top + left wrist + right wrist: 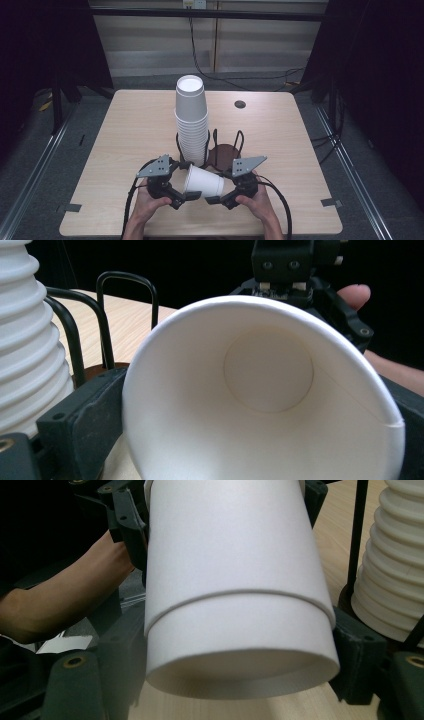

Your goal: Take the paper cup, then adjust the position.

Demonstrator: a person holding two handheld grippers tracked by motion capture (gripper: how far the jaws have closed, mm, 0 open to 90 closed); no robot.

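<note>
Left tongs closed on the wide, open end of a white paper cup, jaws pressed against the rim on either side. Seen from the left gripper view, the same cup gaping mouth-first, round bottom visible deep inside, black jaw blocks hugging the rim left and right.

Right tongs clamped on the narrow bottom end of that cup, jaws flanking it. In the right gripper view, the cup base-first; a ledge partway along the wall, as if two cups nested, though hard to say for sure.

Cup lying sideways, held between both tongs above the counter, mouth toward the left tongs, base toward the right tongs. Whether lifted clear of the wood or brushing it: cannot tell.

Just behind the cup, a tall stack of white cups, upside down, standing in a black wire rack with a dark round base. Rack loops rising beside the stack on the side nearer the right tongs. Further behind the cup and off toward the right tongs' side, a small dark round grommet set in the counter.

Hands wrapped round both tongs, cables trailing back from each.
</note>
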